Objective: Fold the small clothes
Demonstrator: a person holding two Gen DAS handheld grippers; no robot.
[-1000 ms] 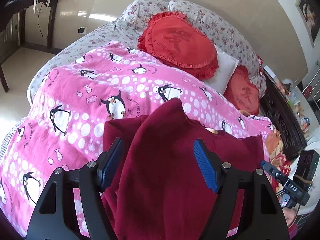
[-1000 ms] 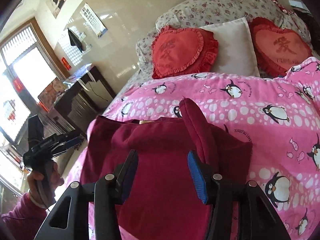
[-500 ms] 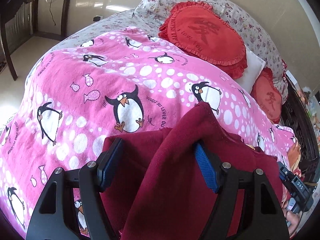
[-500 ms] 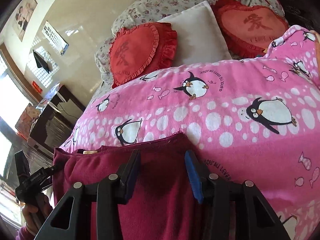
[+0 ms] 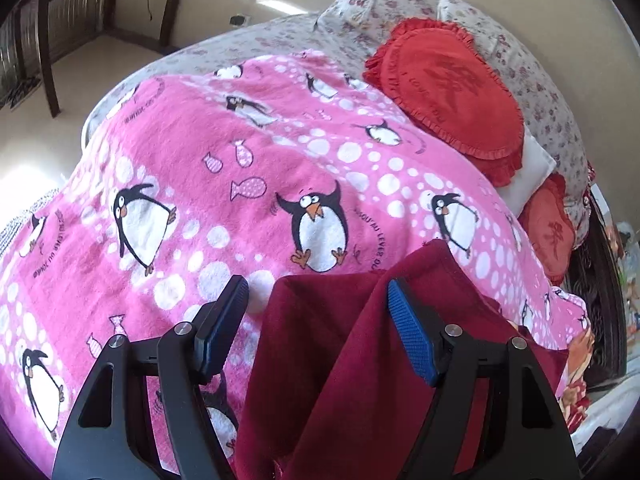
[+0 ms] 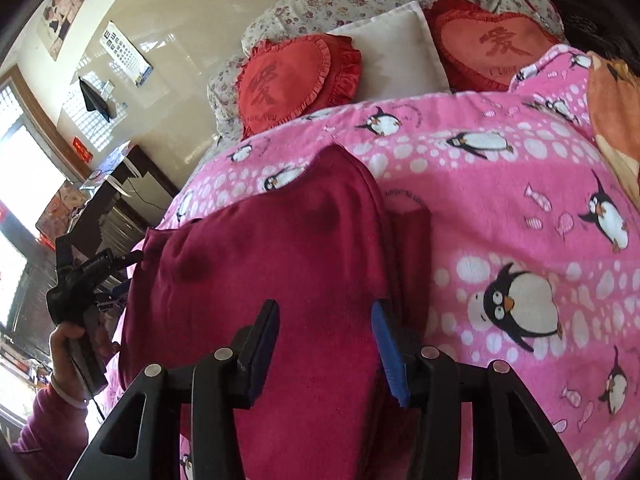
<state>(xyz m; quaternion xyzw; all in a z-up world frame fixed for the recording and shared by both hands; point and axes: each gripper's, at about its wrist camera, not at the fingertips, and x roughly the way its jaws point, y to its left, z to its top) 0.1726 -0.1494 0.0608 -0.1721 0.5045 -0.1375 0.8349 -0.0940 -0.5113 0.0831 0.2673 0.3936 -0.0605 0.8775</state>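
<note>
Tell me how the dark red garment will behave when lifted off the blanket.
Probably floppy: the dark red garment drapes in soft folds over the penguin blanket. Its fuzzy surface probably grips rather than slides. Likely light.

Strong daylight floods both views. In the right wrist view the tall window (image 6: 24, 184) at the left edge is blown out to white, and glare streaks the glossy beige wall (image 6: 168, 60). In the left wrist view a washed-out patch burns on the pale floor (image 5: 24, 176). The pink penguin-print fleece blanket (image 5: 248, 184) is evenly lit and sharp mid-frame, with slight smearing toward its far end. Fisheye bending curves every edge, and dark vignetting fills the corners.
</note>
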